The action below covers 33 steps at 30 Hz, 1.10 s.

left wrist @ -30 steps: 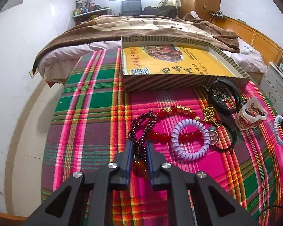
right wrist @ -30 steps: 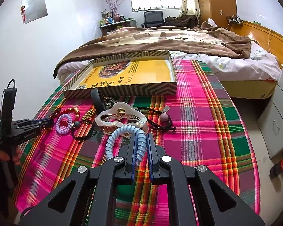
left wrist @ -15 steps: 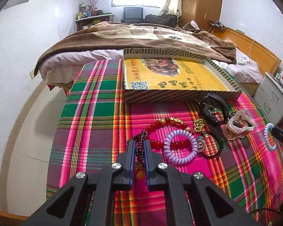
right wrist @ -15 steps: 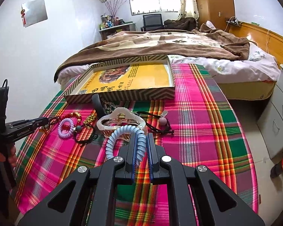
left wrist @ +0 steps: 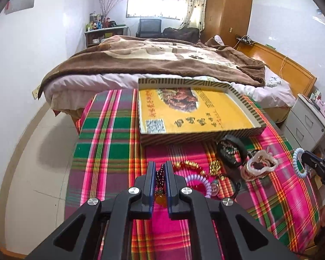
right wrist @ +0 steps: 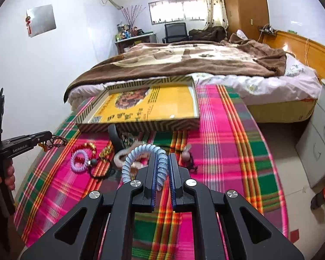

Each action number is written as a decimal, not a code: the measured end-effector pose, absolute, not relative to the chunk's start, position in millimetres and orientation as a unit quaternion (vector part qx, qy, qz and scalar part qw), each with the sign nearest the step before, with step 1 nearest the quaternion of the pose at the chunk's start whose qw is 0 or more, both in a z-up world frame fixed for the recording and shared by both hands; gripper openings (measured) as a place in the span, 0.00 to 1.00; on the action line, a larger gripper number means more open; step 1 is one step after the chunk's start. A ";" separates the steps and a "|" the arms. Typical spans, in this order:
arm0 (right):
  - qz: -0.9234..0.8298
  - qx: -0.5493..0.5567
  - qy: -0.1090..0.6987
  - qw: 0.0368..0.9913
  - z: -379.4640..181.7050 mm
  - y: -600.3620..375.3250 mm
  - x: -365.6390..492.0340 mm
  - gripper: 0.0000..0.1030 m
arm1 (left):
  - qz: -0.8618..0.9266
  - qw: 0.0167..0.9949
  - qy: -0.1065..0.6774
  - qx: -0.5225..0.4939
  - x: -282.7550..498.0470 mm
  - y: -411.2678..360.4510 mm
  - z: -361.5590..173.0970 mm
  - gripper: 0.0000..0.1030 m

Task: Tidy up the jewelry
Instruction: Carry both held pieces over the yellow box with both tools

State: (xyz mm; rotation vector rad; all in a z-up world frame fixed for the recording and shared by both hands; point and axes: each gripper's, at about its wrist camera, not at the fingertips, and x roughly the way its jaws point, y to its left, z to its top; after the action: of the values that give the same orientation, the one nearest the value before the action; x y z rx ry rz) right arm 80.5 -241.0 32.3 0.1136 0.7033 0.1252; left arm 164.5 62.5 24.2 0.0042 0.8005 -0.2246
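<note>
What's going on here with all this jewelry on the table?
A person is sorting jewelry with a tool in each hand. The left tool grips a dark beaded bracelet, and the right tool grips a pale blue coil bracelet. Both are held above the plaid cloth. The yellow box has nothing in it yet; other pieces lie in front of it.

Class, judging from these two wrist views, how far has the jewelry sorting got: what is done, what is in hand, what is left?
Done: nothing; the yellow-lined box holds no jewelry. In hand: the left gripper is shut on the dark bead necklace, the right gripper on the blue coil bracelet. Left: the purple coil bracelet, red bead bracelet and others on the plaid cloth.
</note>
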 end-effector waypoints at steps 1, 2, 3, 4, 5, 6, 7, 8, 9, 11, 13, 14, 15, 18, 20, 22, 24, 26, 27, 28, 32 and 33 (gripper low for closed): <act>0.063 0.055 0.342 0.936 35.2 -241.3 83.6 0.10 | -0.111 0.915 0.388 0.002 167.2 62.3 27.7 0.08; 0.063 0.055 0.341 0.936 39.0 -242.4 89.2 0.10 | -0.114 0.915 0.388 -0.001 171.0 62.2 30.9 0.08; 0.064 0.057 0.341 0.936 41.6 -243.5 94.0 0.10 | -0.115 0.915 0.388 -0.003 174.0 62.0 33.3 0.08; 0.067 0.059 0.340 0.936 44.7 -244.6 100.2 0.10 | -0.117 0.915 0.386 -0.004 178.1 61.6 36.3 0.08; 0.067 0.061 0.340 0.936 47.8 -245.9 107.4 0.10 | -0.117 0.916 0.384 -0.002 181.8 60.8 38.8 0.08; 0.066 0.061 0.338 0.937 50.8 -247.0 114.7 0.10 | -0.116 0.917 0.382 0.000 186.4 59.7 41.4 0.08; 0.066 0.061 0.337 0.937 52.6 -247.5 120.0 0.10 | -0.116 0.917 0.380 0.001 191.2 58.5 43.9 0.08; 0.065 0.062 0.337 0.937 54.8 -248.8 128.1 0.10 | -0.118 0.918 0.379 0.003 196.6 57.2 46.0 0.08; 0.064 0.064 0.336 0.937 56.6 -250.0 134.2 0.10 | -0.119 0.918 0.378 0.002 202.3 55.9 47.7 0.08; 0.067 0.069 0.336 0.937 59.6 -252.9 150.7 0.10 | -0.123 0.918 0.376 -0.001 213.4 53.1 50.0 0.08; 0.062 0.070 0.340 0.936 60.0 -255.5 167.7 0.10 | -0.125 0.919 0.375 -0.003 224.8 50.2 51.5 0.08; 0.063 0.069 0.343 0.935 59.4 -256.6 176.4 0.10 | -0.127 0.919 0.373 -0.003 231.9 47.7 52.3 0.08; 0.062 0.070 0.347 0.933 58.8 -258.0 183.9 0.10 | -0.129 0.919 0.373 -0.003 238.7 45.3 52.8 0.08; 0.061 0.067 0.356 0.930 56.2 -262.0 210.5 0.10 | -0.134 0.918 0.373 -0.010 257.8 40.4 53.1 0.08; 0.060 0.068 0.361 0.928 54.9 -264.7 227.4 0.10 | -0.133 0.919 0.372 -0.012 273.6 36.2 52.6 0.08; 0.059 0.065 0.368 0.926 51.9 -266.7 245.2 0.10 | -0.136 0.917 0.375 -0.019 289.5 32.7 50.6 0.08; 0.061 0.063 0.375 0.923 46.5 -268.7 265.1 0.10 | -0.137 0.915 0.378 -0.028 305.5 30.4 46.9 0.08; 0.061 0.064 0.384 0.919 40.5 -270.8 280.5 0.10 | -0.136 0.914 0.380 -0.031 320.4 27.2 40.9 0.08; 0.066 0.064 0.392 0.915 35.1 -270.9 291.1 0.10 | -0.134 0.913 0.385 -0.035 330.2 25.7 36.2 0.08; 0.068 0.065 0.398 0.913 31.4 -271.5 297.0 0.10 | -0.134 0.911 0.388 -0.036 336.9 24.5 32.0 0.08; 0.065 0.060 0.420 0.903 12.3 -269.3 328.6 0.10 | -0.124 0.909 0.395 -0.042 367.0 20.7 16.3 0.08; 0.066 0.058 0.422 0.902 9.1 -267.8 333.7 0.10 | -0.122 0.908 0.397 -0.045 374.1 20.3 12.7 0.08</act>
State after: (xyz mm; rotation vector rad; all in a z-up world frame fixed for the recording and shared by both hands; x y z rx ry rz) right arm 333.7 -267.8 9.1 0.1207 0.8735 0.1364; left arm 374.1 20.3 12.7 -0.0932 0.8199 -0.2518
